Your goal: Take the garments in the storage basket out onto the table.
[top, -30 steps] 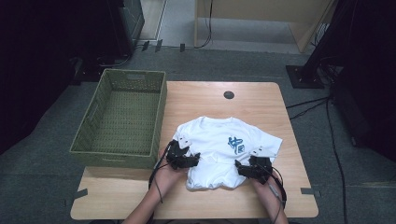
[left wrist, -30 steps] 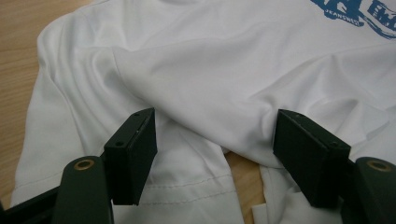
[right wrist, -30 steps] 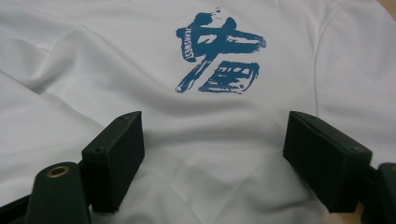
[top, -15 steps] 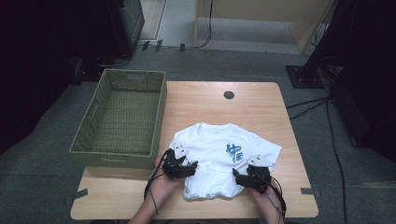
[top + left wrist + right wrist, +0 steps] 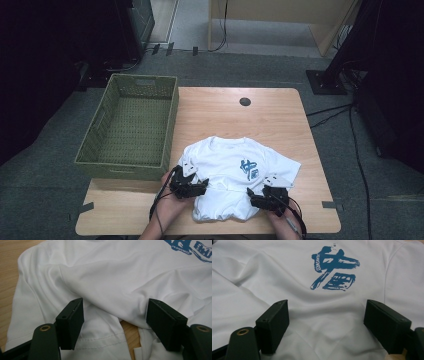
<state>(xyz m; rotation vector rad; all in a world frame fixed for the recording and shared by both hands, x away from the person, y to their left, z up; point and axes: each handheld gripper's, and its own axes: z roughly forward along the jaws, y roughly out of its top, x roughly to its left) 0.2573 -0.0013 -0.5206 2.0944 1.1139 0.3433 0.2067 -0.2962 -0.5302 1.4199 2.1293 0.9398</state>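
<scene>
A white T-shirt (image 5: 235, 175) with a blue brush-stroke print (image 5: 334, 268) lies crumpled on the near half of a wooden table (image 5: 225, 115), print side up, its lower part bunched toward the person. The left gripper (image 5: 196, 186) rests at the shirt's left edge, jaws spread wide over folded cloth, nothing pinched between them. The right gripper (image 5: 260, 199) sits at the shirt's lower right, jaws likewise wide apart above smooth fabric below the print. A green woven basket (image 5: 127, 125) stands at the table's left side, just beside the shirt.
</scene>
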